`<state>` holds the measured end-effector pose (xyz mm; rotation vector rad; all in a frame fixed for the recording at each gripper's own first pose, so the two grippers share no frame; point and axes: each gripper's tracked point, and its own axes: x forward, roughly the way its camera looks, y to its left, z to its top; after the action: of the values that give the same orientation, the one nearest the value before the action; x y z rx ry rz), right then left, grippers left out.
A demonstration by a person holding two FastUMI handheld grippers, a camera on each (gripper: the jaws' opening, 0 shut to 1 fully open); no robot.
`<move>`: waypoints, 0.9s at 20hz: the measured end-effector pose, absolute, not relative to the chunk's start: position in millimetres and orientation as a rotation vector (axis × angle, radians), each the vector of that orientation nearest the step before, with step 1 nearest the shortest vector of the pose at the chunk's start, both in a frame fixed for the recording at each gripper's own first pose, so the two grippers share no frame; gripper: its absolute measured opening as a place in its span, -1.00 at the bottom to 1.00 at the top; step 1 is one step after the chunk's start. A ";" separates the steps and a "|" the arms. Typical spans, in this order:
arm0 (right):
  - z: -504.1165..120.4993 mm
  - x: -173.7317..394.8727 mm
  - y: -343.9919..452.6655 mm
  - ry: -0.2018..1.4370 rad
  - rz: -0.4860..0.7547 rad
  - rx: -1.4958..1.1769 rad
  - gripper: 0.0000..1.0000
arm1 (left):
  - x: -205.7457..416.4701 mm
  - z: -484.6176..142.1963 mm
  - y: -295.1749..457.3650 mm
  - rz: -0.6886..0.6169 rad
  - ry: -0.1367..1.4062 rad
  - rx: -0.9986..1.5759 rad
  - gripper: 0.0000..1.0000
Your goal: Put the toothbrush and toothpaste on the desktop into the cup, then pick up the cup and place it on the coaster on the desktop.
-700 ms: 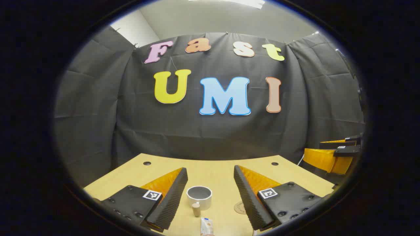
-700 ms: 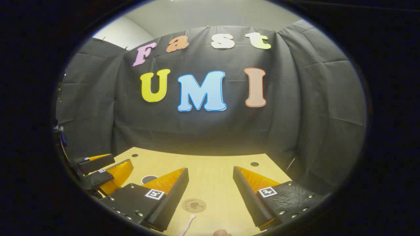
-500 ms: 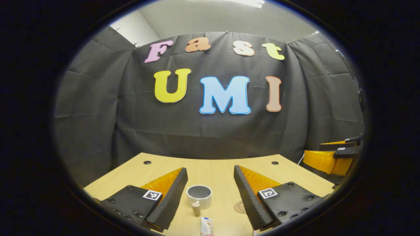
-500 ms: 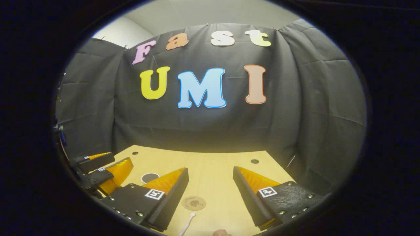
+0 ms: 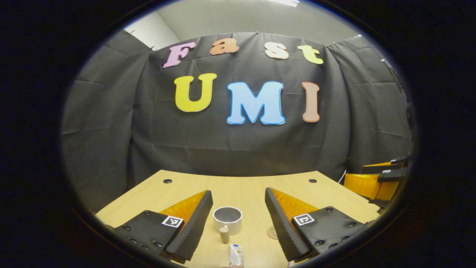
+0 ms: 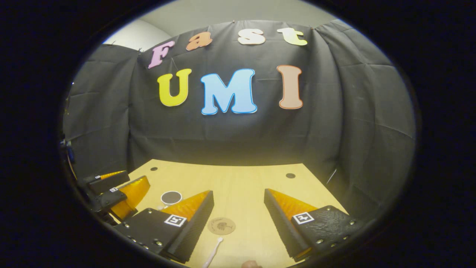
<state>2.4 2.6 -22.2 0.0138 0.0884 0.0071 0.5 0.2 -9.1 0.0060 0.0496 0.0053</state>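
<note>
Both wide apart, holding nothing: left gripper (image 5: 238, 219) lined up on cup (image 5: 227, 217) and toothpaste (image 5: 235, 257), right gripper (image 6: 238, 219) over toothbrush (image 6: 212, 253) by coaster (image 6: 221, 226), all on counter (image 6: 241, 178), ready to grab.

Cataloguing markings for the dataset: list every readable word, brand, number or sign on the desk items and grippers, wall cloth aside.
No text can be quoted.
toothpaste: print too small to read.
coaster: dark emblem, too blurred to read.
square tags on the left gripper and right gripper: coded patterns, no words.
cup: no marking visible.
</note>
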 end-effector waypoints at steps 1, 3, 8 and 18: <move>-21.9 2.5 3.4 0.090 0.008 0.014 0.77 | 0.4 -9.9 -0.1 0.004 0.053 0.007 0.83; -22.6 3.2 4.4 0.093 0.009 0.015 0.77 | 1.4 -11.1 -0.8 0.002 0.057 0.005 0.83; -28.8 3.6 6.2 0.113 0.007 0.011 0.77 | 2.9 -16.6 -1.1 -0.004 0.079 -0.004 0.83; -109.2 6.2 31.5 0.415 0.056 0.013 0.77 | -9.9 -116.4 4.3 -0.025 0.434 -0.059 0.84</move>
<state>6.2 31.5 -109.2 0.0134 0.4148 0.0555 -9.9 4.3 -116.4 -0.0591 0.4343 -0.0245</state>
